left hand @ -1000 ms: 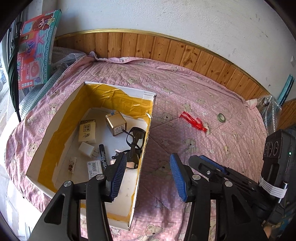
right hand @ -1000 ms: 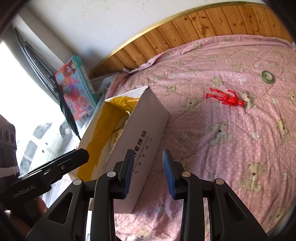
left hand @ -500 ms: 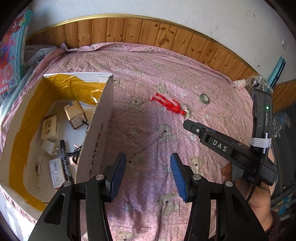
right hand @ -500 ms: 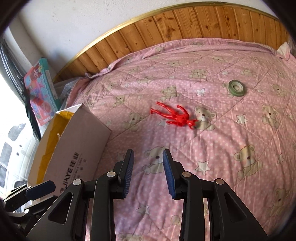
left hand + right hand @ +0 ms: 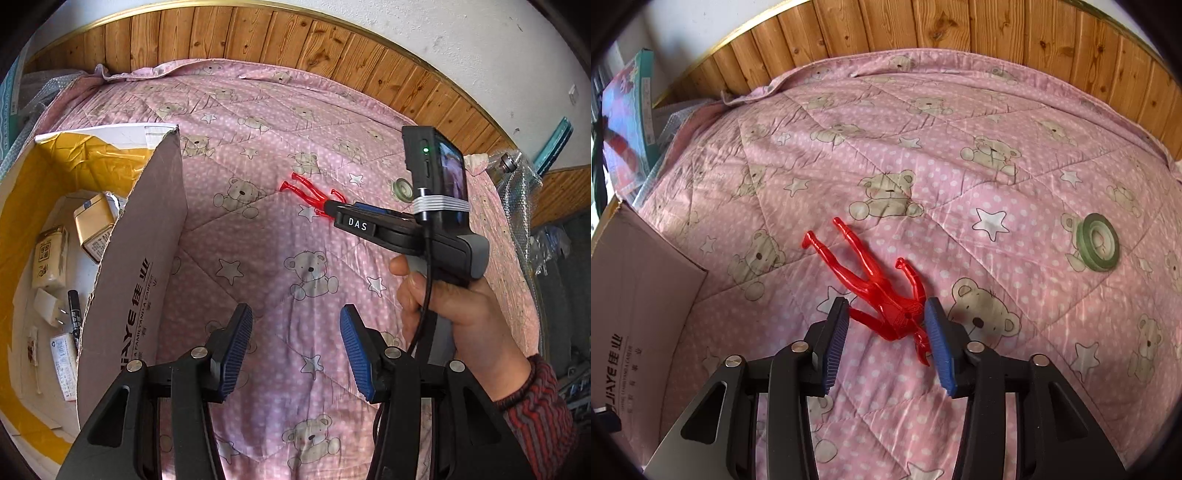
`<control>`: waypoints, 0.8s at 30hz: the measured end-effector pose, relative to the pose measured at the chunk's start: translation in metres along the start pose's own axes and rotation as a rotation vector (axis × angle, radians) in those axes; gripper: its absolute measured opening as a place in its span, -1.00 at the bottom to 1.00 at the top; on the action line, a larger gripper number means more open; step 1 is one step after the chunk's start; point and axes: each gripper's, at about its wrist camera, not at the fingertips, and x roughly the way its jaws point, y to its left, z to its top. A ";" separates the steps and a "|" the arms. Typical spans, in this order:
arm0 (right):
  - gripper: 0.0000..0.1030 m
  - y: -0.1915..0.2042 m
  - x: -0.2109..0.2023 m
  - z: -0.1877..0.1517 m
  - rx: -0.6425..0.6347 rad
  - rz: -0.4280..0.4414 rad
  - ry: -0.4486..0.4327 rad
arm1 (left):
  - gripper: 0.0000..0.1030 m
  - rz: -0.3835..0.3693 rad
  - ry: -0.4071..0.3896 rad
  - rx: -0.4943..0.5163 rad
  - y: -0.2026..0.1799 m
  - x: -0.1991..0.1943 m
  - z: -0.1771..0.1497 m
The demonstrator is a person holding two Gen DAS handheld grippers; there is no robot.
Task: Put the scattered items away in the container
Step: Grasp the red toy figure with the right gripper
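The toy figure (image 5: 882,295) lies flat on the quilt (image 5: 960,155), its trunk between the spread fingers of the right gripper (image 5: 886,345), legs pointing to 11 o'clock. The tape roll (image 5: 1097,242) lies on the quilt at 2 o'clock from the figure, well apart. The cardboard box (image 5: 136,266) stands on the quilt at 9 o'clock, its wall upright. Inside it lie small packets (image 5: 50,258), a plug (image 5: 50,308) and a marker (image 5: 75,310). The left gripper (image 5: 295,350) hangs over bare quilt just beside the box wall.
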 end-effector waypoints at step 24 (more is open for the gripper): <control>-0.06 0.035 -0.007 -0.023 -0.220 -0.030 -0.064 | 0.01 0.021 -0.043 -0.017 -0.002 -0.041 -0.021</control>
